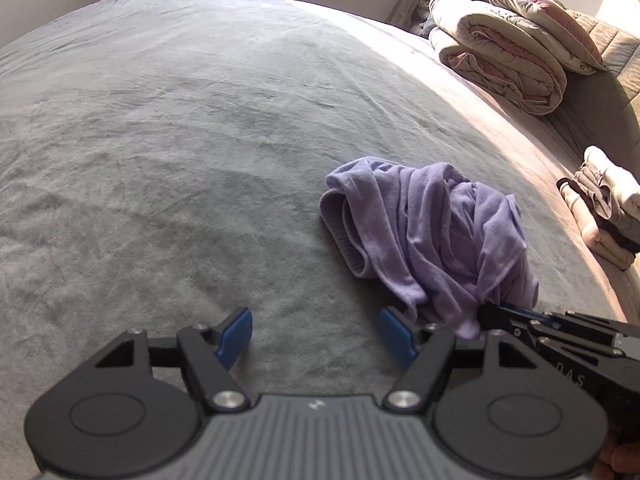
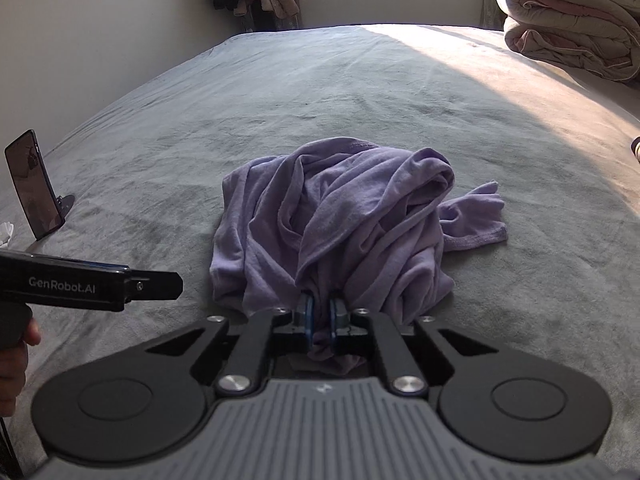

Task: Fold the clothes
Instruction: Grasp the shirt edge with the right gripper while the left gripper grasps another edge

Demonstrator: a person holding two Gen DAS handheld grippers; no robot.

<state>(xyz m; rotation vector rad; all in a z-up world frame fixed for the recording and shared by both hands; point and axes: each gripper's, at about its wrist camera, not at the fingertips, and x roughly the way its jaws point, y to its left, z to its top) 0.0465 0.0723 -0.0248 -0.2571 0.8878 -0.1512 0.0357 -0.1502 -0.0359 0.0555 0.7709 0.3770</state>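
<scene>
A crumpled lilac garment (image 1: 432,236) lies in a heap on the grey bed cover (image 1: 180,128). It also shows in the right wrist view (image 2: 332,220), with a sleeve end (image 2: 476,220) trailing to the right. My right gripper (image 2: 321,314) is shut on the near edge of the lilac garment, with cloth bunched between its blue pads. It shows from the side in the left wrist view (image 1: 492,316). My left gripper (image 1: 316,332) is open and empty, low over the bed cover just left of the heap. It shows in the right wrist view (image 2: 176,284).
A folded quilt and pillow (image 1: 516,48) sit at the far right of the bed. A small pile of folded clothes (image 1: 600,208) lies at the right edge. A phone on a stand (image 2: 34,190) is propped at the left side of the bed.
</scene>
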